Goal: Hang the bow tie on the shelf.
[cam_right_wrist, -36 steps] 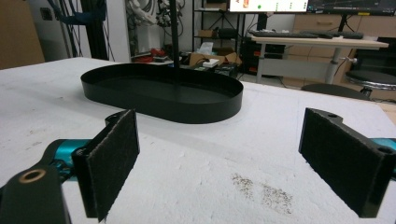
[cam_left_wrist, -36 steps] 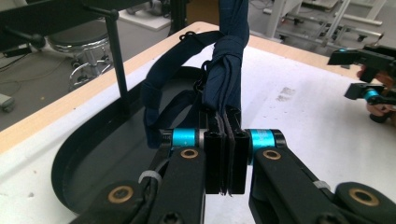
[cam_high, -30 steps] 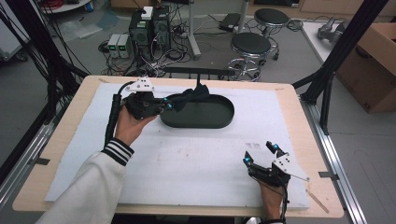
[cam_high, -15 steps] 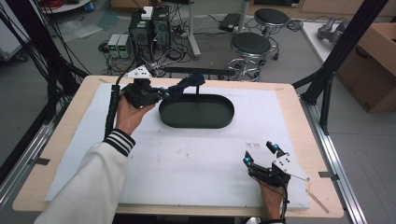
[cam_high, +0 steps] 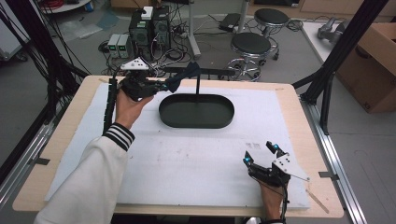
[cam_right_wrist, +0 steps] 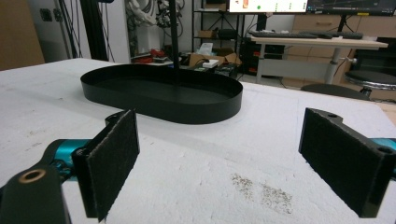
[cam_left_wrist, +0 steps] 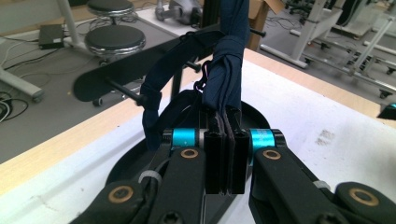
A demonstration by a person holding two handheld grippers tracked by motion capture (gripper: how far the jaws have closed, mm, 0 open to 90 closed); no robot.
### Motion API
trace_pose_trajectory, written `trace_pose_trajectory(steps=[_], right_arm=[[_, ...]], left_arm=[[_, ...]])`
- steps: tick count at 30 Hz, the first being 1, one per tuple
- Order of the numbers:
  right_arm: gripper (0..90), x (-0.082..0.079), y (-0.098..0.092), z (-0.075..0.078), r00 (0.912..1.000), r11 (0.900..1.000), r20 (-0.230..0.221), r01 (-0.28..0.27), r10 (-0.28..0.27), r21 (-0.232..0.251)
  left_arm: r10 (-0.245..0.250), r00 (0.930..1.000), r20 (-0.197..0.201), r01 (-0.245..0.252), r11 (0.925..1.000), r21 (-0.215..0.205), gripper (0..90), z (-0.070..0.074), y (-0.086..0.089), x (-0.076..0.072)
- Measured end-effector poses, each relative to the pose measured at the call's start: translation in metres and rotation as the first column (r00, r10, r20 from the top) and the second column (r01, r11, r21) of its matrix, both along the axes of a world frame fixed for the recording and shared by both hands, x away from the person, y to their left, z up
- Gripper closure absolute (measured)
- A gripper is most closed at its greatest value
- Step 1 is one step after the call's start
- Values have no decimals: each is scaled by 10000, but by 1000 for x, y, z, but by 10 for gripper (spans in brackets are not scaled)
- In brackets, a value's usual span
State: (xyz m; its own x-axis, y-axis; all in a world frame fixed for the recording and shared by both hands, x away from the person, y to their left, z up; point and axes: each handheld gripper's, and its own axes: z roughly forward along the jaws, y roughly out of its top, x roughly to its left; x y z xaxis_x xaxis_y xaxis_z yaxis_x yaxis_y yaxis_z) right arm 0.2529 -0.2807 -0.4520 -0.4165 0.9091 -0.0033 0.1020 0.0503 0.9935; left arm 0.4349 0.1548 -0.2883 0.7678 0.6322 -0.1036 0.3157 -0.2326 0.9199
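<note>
A dark blue bow tie point(cam_high: 185, 74) with its strap point(cam_left_wrist: 161, 79) hangs from my left gripper point(cam_high: 163, 86), whose jaws are shut on the knot of the bow tie point(cam_left_wrist: 229, 65). It is held above the far left rim of a black oval tray point(cam_high: 196, 122). A thin black post point(cam_high: 198, 88) rises from the tray and carries a crossbar point(cam_high: 212, 71) with pegs point(cam_left_wrist: 122, 86); the tie is level with that bar's left end. My right gripper point(cam_high: 259, 154) rests open near the table's front right, its pads point(cam_right_wrist: 114, 154) empty and pointing at the tray point(cam_right_wrist: 205, 109).
A white foam mat point(cam_high: 187, 163) covers the wooden table point(cam_high: 60, 154). Beyond the far edge are computer boxes point(cam_high: 149, 25) and cables on the floor, two stools point(cam_high: 251, 44), and a cardboard box point(cam_high: 373, 60) at the right. Black frame posts point(cam_high: 327, 79) stand at the table's corners.
My left gripper has lifted the bow tie up and away from the tray's rim toward the crossbar. The right gripper has stayed where it was.
</note>
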Motion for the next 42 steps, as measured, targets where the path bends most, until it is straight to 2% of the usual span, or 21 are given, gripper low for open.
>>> trace_pose_trajectory(steps=[2,6,10,15,18,23,26,27,30,34,39,42], right_arm=[[112,0,0,0,10000,10000,15,-1,1,4],[112,0,0,0,10000,10000,-3,9,-9,3],[112,0,0,0,10000,10000,-8,9,-9,8],[112,0,0,0,10000,10000,-15,4,-4,7],[112,0,0,0,10000,10000,-14,4,-4,5],[112,0,0,0,10000,10000,-21,1,-1,17],[112,0,0,0,10000,10000,1,6,-6,-5],[112,0,0,0,10000,10000,-10,11,-11,4],[112,0,0,0,10000,10000,-32,4,-4,22],[112,0,0,0,10000,10000,-6,-1,1,1],[112,0,0,0,10000,10000,-29,-1,1,23],[112,0,0,0,10000,10000,1,-4,4,5]], left_arm=[[128,9999,-79,-128,9999,-1,881,-1,3,2],[397,9989,-231,-403,9988,-285,881,-1,8,5],[541,9981,-281,-546,9983,-189,881,-3,12,8],[862,9956,-356,-879,9949,-491,881,-3,18,12],[975,9948,-278,-984,9947,-305,881,-3,20,13],[1156,9928,-319,-1169,9923,-401,881,-3,28,14],[1234,9916,-392,-1237,9923,-73,881,-5,28,15],[1310,9907,-367,-1308,9914,64,880,-6,29,15],[1486,9879,-439,-1489,9888,-38,880,-7,30,16],[1713,9841,-468,-1706,9852,189,876,-9,32,17],[1936,9786,-699,-1920,9809,296,873,-13,37,18],[2028,9772,-633,-2013,9791,306,873,-13,37,18]])
